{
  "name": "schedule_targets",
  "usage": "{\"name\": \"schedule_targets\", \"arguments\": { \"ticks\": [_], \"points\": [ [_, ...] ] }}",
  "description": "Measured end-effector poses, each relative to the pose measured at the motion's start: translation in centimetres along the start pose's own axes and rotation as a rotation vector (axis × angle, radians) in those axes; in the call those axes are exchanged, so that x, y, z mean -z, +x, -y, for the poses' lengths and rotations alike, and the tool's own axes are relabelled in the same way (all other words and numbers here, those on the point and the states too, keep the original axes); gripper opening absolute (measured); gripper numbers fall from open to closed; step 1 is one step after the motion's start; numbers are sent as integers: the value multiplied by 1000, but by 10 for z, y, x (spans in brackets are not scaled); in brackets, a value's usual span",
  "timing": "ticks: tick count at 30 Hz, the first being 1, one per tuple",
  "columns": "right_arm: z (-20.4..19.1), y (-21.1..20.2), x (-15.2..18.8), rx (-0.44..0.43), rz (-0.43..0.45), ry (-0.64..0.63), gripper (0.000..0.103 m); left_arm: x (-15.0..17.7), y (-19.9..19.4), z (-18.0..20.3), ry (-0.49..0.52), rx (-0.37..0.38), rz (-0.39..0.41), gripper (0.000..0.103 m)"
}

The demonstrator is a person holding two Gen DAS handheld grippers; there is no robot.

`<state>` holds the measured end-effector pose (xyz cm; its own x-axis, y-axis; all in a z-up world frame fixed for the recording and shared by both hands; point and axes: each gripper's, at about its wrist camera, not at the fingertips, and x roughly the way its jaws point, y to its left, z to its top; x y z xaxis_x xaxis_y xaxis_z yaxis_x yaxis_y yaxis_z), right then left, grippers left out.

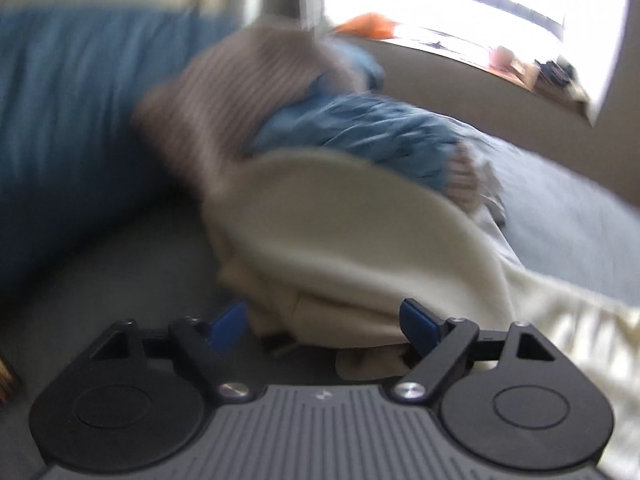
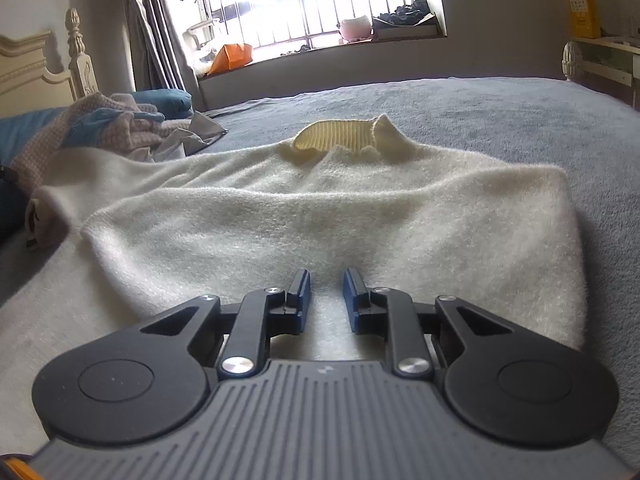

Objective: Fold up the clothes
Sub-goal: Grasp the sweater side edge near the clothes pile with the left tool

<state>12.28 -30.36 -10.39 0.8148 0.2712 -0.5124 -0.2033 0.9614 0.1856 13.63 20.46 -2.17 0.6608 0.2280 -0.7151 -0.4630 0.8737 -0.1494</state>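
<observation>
One cream sweater (image 2: 320,208) is spread on one grey bed (image 2: 500,120). The left gripper (image 1: 324,324) is held wide apart, empty. The right gripper (image 2: 327,292) is narrowed over the sweater, two pads not visibly pinching it.

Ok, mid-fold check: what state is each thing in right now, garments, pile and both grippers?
Cream sweater: spread on the bed, collar away from the camera, one side folded inward.
Pile of clothes: unfolded, heaped beside the sweater.
Left gripper: fingers wide open, nothing gripped, bunched cream fabric just ahead.
Right gripper: fingers narrowly apart over the sweater's near edge; grip unclear.
</observation>
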Motion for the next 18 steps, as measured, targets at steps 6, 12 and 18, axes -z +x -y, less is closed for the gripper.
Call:
{"name": "schedule_targets", "arguments": {
  "ticks": [6, 12, 18],
  "points": [
    [-6, 5, -7, 26, -47, -26, 19, -11, 23, -74, -355, 83, -31, 83],
    [-6, 3, -4, 35, -33, -6, 19, -24, 41, -109, -470, 145, -33, 79],
    [-12, 2, -4, 68, -27, -10, 20, -29, 63, -101, -561, 275, -67, 70]
  ]
}}
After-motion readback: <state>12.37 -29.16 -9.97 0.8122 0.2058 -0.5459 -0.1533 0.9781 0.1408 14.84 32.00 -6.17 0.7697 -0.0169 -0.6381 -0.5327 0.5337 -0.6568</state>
